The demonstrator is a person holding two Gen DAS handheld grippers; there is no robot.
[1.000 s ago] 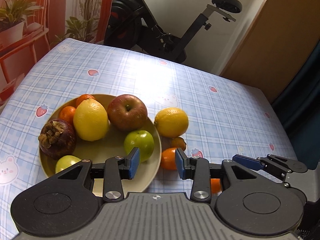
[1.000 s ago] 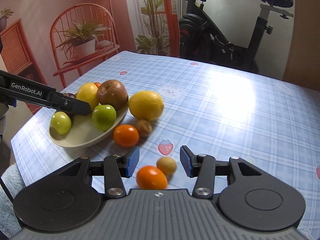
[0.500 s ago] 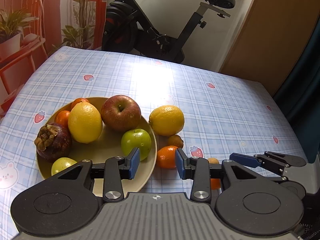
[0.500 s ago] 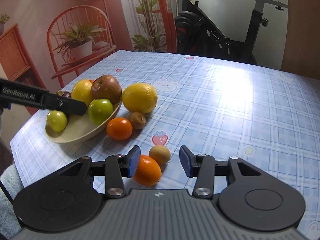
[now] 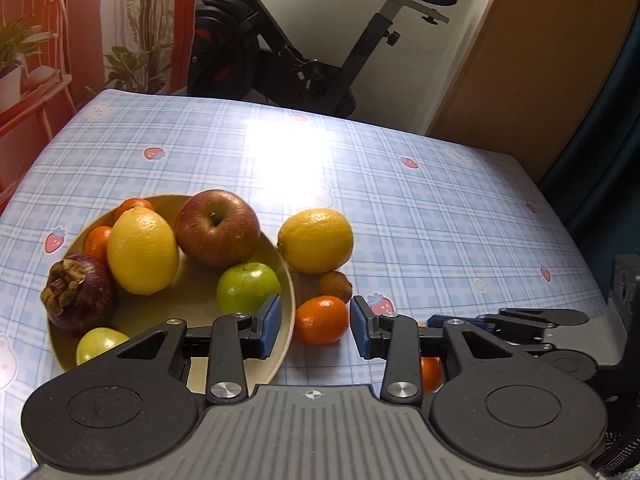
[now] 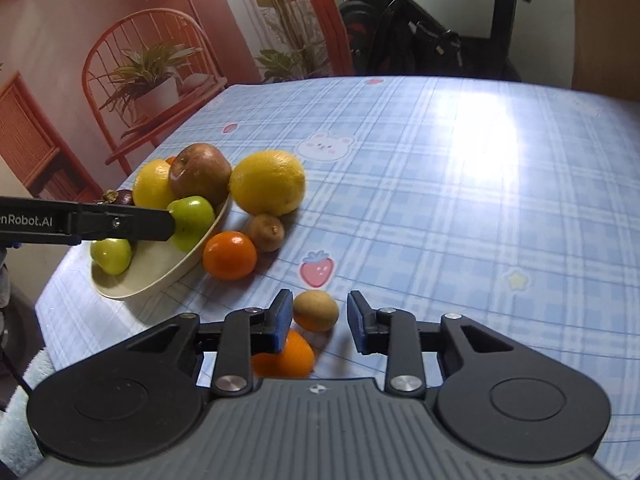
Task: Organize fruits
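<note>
- Cream bowl (image 5: 286, 280) sits at the left of the tabletop (image 5: 400, 216). It holds a red apple (image 5: 216, 226), a lemon (image 5: 142, 250), a green apple (image 5: 246, 286), a second small green fruit (image 5: 100, 342), a dark mangosteen (image 5: 78, 294) and two small oranges (image 5: 98, 240) at the rear rim.
- Loose fruit outside the bowl: a large lemon (image 5: 316, 240) just beside the rim, a small brown fruit (image 5: 335, 285) in front of it, and a mandarin (image 5: 322, 319) beside the bowl's wall.
- Nearer the right wrist camera: a tan round fruit (image 6: 316, 310) and, touching it, another orange (image 6: 286, 356) partly hidden under the tool body.
- Left claw (image 5: 314, 326): fingers apart, empty. Left pad hangs over the bowl's rim; the mandarin shows in the gap. Contact cannot be told.
- Right claw (image 6: 318, 322): fingers apart, gripping nothing. The tan fruit lies in the gap, closer to the left pad; touching or not is unclear.
- From the right wrist view, the left tool's black finger crosses in front of the bowl.
- Tabletop cover is blue plaid with strawberry and bear prints, with bright glare mid-cloth.
- Beyond: an exercise bike (image 5: 280, 52), a red chair with a potted plant (image 6: 152, 84).
</note>
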